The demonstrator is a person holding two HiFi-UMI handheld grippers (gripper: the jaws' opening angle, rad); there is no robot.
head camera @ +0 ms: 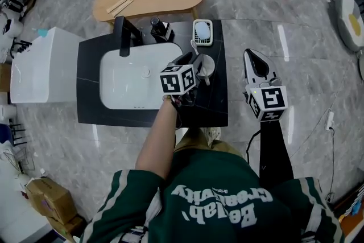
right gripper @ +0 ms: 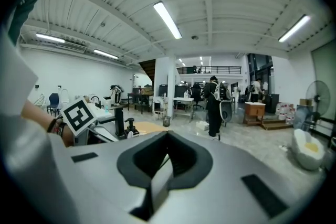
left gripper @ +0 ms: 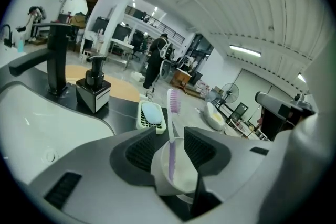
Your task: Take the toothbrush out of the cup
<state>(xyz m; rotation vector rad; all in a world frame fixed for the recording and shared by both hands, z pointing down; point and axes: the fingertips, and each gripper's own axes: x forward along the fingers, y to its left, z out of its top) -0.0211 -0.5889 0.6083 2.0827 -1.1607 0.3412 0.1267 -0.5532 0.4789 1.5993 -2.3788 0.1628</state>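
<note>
Left gripper [left gripper: 170, 148] unclenched, jaws straddling the cup [left gripper: 184, 178] — toothbrush [left gripper: 172, 113] upright between them; right gripper [right gripper: 168, 159] clenched empty, farther off.

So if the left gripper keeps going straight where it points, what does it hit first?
The white cup, with the purple toothbrush standing in it. It sits between the open jaws of the left gripper, so the gripper would probably meet the cup's wall almost at once.

Open lab hall: mock washbasin counter [head camera: 216, 114], grey floor [head camera: 256, 8], desks [right gripper: 184, 99], strip lights [right gripper: 168, 19]
</note>
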